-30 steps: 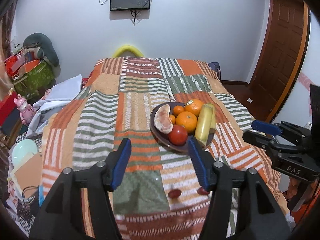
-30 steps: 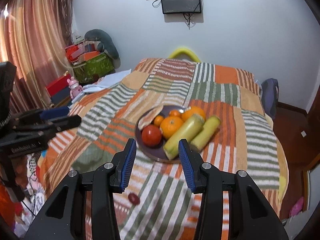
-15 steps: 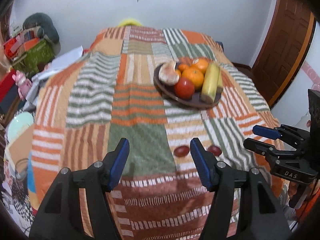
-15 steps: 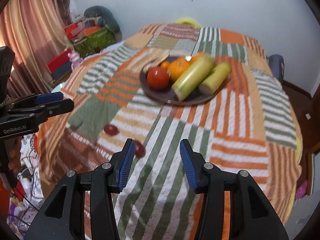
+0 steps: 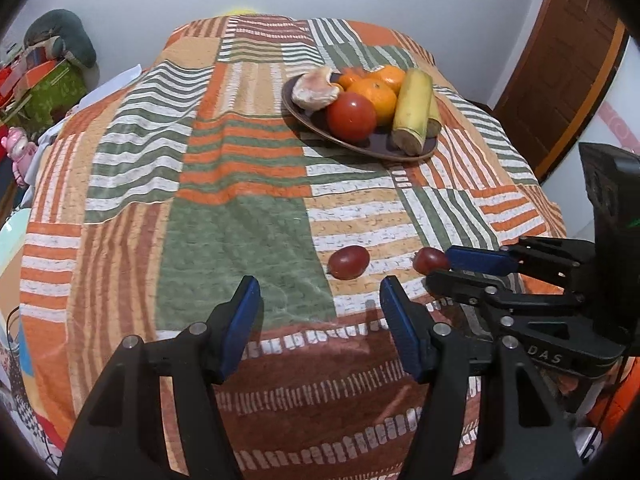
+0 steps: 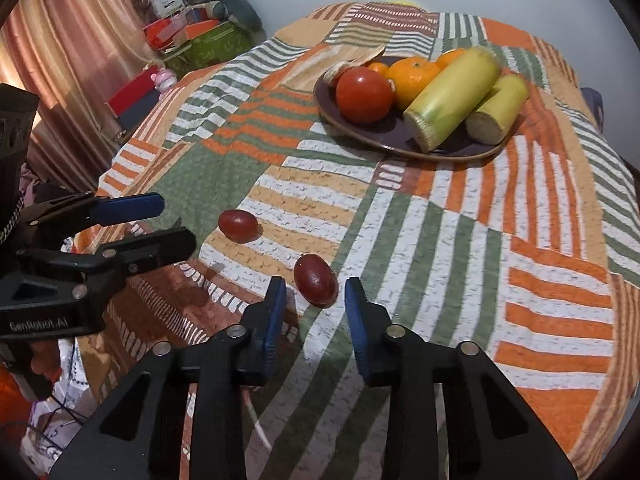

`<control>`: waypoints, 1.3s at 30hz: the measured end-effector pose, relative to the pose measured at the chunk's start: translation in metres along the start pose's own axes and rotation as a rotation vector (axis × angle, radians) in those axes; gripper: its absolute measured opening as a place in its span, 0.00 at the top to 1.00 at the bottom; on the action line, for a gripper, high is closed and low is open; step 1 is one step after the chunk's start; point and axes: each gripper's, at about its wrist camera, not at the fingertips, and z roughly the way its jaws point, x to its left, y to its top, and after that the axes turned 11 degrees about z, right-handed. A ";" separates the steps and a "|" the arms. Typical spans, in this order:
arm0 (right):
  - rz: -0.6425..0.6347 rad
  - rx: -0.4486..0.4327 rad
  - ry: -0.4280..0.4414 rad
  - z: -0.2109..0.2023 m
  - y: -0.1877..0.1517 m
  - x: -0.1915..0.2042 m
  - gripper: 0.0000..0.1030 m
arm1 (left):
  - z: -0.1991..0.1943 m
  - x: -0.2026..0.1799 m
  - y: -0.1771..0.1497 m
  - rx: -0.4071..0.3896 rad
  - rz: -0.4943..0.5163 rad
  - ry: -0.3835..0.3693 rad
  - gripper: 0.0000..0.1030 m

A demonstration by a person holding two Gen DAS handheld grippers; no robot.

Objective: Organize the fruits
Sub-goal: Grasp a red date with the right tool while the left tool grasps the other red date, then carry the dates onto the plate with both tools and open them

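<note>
Two small dark-red fruits lie loose on the patchwork quilt (image 5: 240,240) near its front edge. My left gripper (image 5: 320,292) is open, and the left fruit (image 5: 349,262) lies just beyond its tips. My right gripper (image 6: 315,286) has its jaws closing, with the right fruit (image 6: 316,280) between the tips and a thin gap on each side. Farther back, a dark plate (image 6: 440,156) holds a red tomato (image 6: 364,94), oranges (image 6: 412,74) and two yellow-green stalk pieces (image 6: 456,96). Each gripper shows in the other's view: the right gripper (image 5: 440,270), the left gripper (image 6: 176,222).
The quilt drops away at the bed's front edge under both grippers. Boxes, a pink toy (image 5: 18,150) and other clutter crowd the floor left of the bed, by a curtain (image 6: 72,60). A wooden door (image 5: 560,80) stands at the right.
Both grippers have come down and tipped toward the quilt's front part. The two small fruits now lie at their tips, the plate farther up. The right jaws have narrowed around one fruit.
</note>
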 end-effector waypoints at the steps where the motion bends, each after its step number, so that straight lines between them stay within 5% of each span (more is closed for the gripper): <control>1: -0.004 0.001 -0.001 0.001 0.000 0.000 0.77 | 0.002 -0.001 0.001 0.003 0.003 -0.004 0.44; 15: 0.029 -0.053 0.013 -0.014 0.007 -0.011 0.84 | 0.032 -0.009 0.013 0.028 0.020 -0.027 0.59; 22: 0.058 -0.092 -0.010 -0.025 0.014 -0.022 0.84 | 0.034 -0.009 0.015 0.000 0.014 -0.029 0.77; 39: 0.077 -0.184 -0.030 -0.055 0.030 -0.035 0.84 | 0.005 -0.013 0.038 -0.092 0.020 -0.039 0.77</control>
